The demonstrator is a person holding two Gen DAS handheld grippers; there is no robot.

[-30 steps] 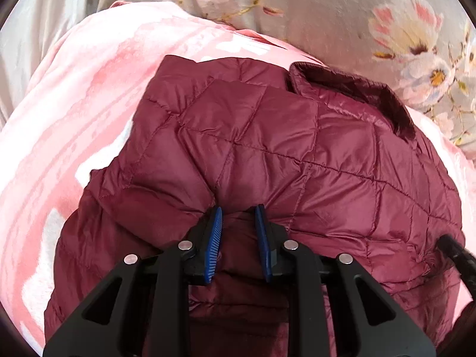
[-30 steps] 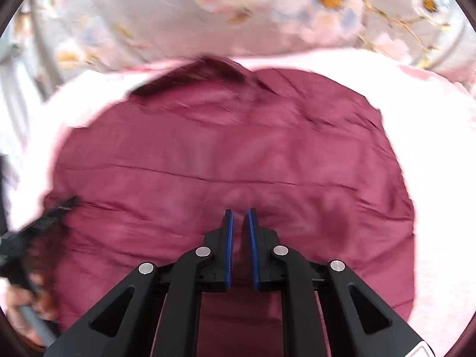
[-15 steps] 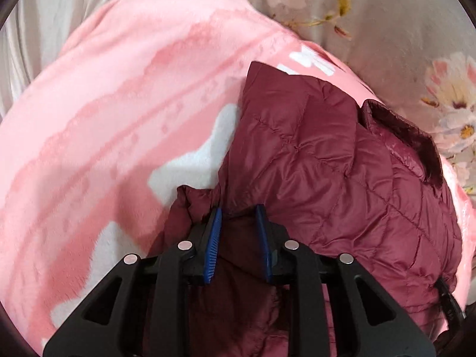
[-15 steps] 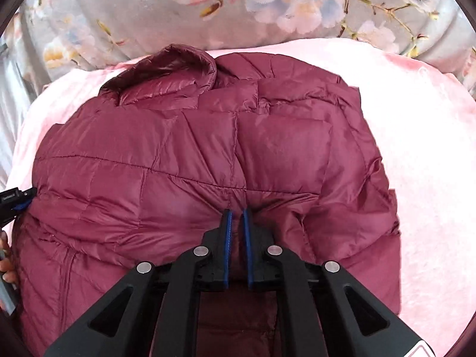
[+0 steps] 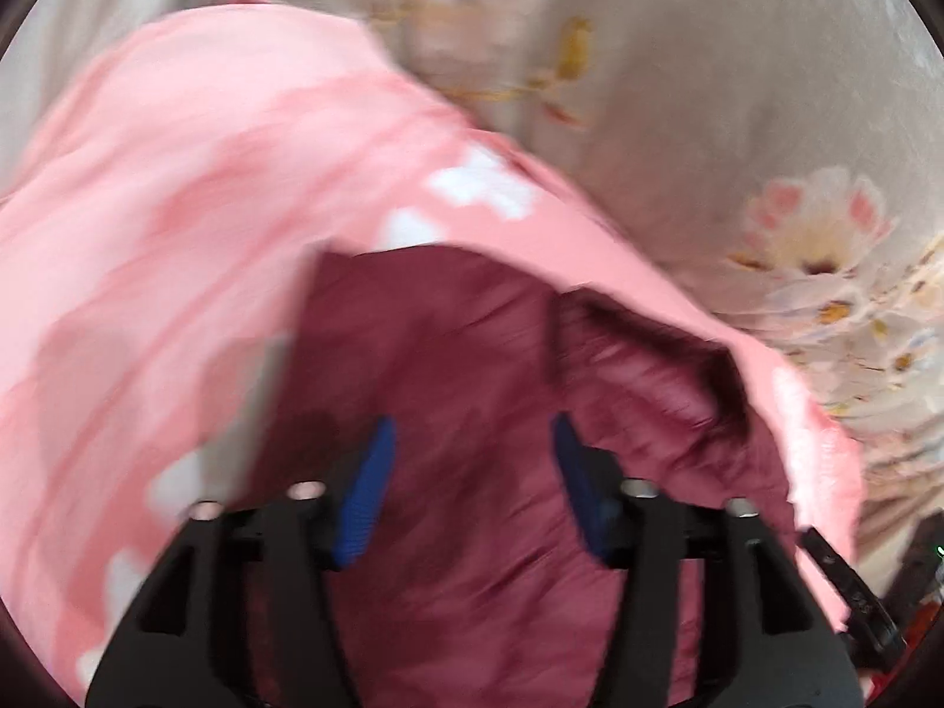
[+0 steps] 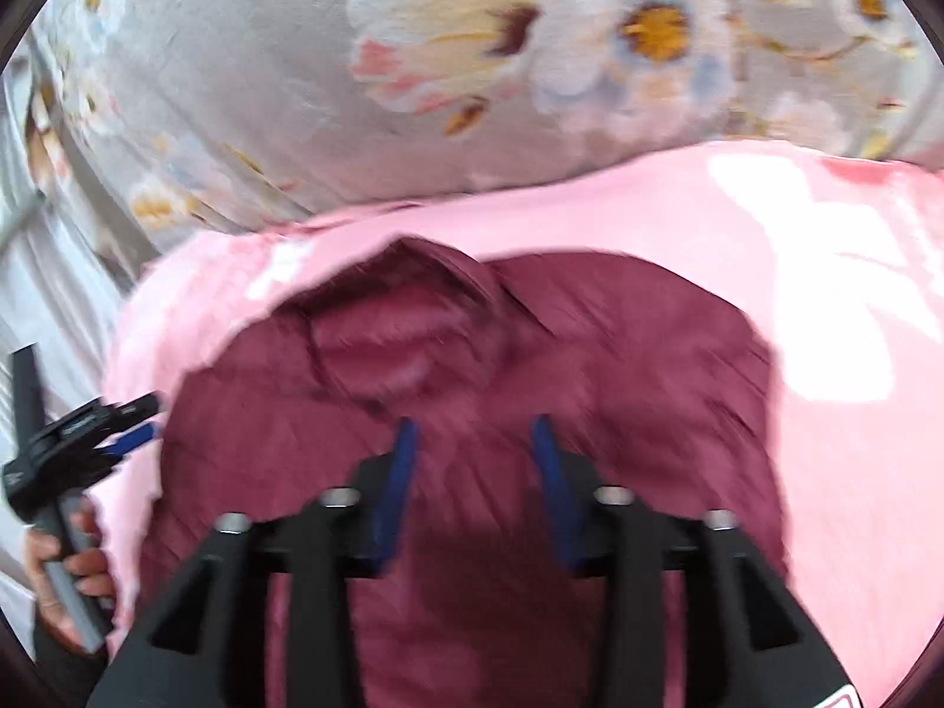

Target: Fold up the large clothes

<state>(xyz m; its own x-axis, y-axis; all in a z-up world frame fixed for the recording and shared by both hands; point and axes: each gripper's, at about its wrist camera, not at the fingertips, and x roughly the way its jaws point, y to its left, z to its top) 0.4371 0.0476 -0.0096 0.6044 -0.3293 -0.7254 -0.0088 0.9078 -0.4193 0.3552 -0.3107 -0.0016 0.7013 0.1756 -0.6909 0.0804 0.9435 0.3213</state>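
A maroon quilted puffer jacket point(image 5: 472, 389) lies on a pink blanket point(image 5: 177, 194), its collar point(image 6: 413, 289) at the far end. Both views are motion-blurred. My left gripper point(image 5: 469, 430) is open above the jacket, nothing between its blue pads. My right gripper point(image 6: 475, 433) is open too, above the jacket's middle just short of the collar. The jacket point(image 6: 619, 366) fills the centre of the right wrist view. The left gripper point(image 6: 88, 436) shows at the left edge of that view, held in a hand, beside the jacket's left edge.
A grey floral bedspread point(image 6: 472, 59) lies beyond the pink blanket point(image 6: 826, 354); it also shows in the left wrist view point(image 5: 737, 118). A light curtain or wall point(image 6: 47, 295) is at far left. Part of the right gripper point(image 5: 849, 596) shows at the left wrist view's lower right.
Both grippers have let go of the jacket and opened wide. Both have pulled back from the jacket, which now lies flat on the blanket.
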